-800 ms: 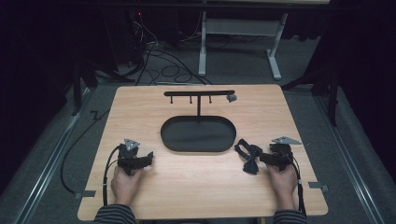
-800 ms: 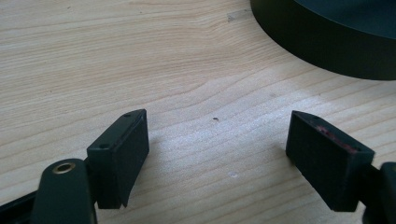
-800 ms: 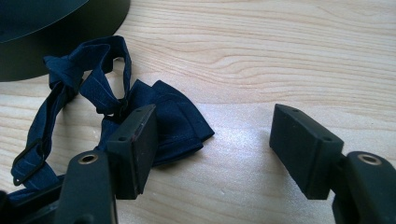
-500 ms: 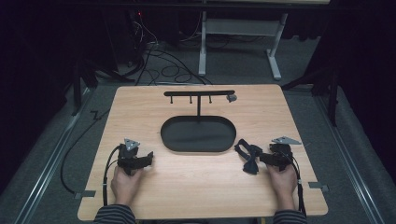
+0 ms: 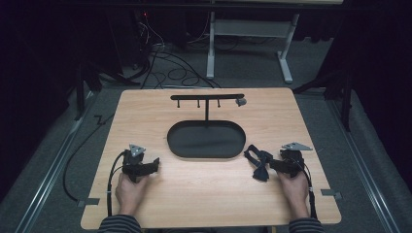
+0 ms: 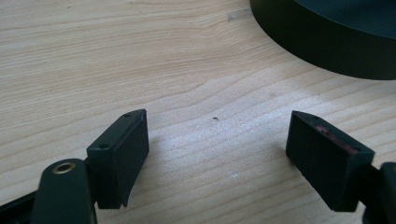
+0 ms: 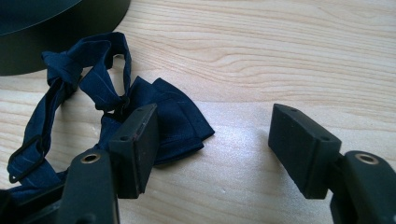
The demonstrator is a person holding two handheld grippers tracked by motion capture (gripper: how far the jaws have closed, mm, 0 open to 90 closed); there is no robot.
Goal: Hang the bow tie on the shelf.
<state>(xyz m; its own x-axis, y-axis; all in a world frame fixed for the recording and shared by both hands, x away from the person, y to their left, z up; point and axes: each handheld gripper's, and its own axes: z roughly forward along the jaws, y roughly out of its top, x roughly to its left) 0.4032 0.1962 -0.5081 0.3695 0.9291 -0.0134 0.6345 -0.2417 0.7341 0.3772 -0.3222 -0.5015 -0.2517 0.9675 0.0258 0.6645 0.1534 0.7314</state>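
Bow tie: a dark blue bow tie (image 5: 256, 164) with its strap lies flat on the wooden table (image 5: 204, 204), near the right end of the black oval tray (image 5: 206, 154) and just in front of the right gripper.
Bow tie, close view: in the right gripper view the bow tie (image 7: 154, 109) spreads across the left half, its strap looping up toward the tray's wall (image 7: 70, 32) at the top left.
Right gripper: the right gripper (image 5: 272, 165) rests low over the table in the person's right hand (image 5: 293, 187), pointing toward the tray.
Right gripper jaws: they stand wide apart, holding nothing; bare wood shows in the gap between them.
Bow tie against the fingers: the folded wing of the tie lies under and just past the left-hand finger (image 7: 135, 147) in the right gripper view; the other finger (image 7: 301, 147) stands well clear of the cloth, over bare wood. Whether the left-hand finger touches the cloth I cannot tell.
Left gripper: the left gripper (image 5: 154, 164) sits at the left of the table in the left hand (image 5: 130, 190), well apart from the bow tie.
Left gripper jaws: wide apart and empty in the left gripper view, with plain table (image 6: 140, 56) between them and the tray's wall (image 6: 327, 46) at the top right.
Stand: a black T-shaped rack (image 5: 207, 98) rises behind the tray.
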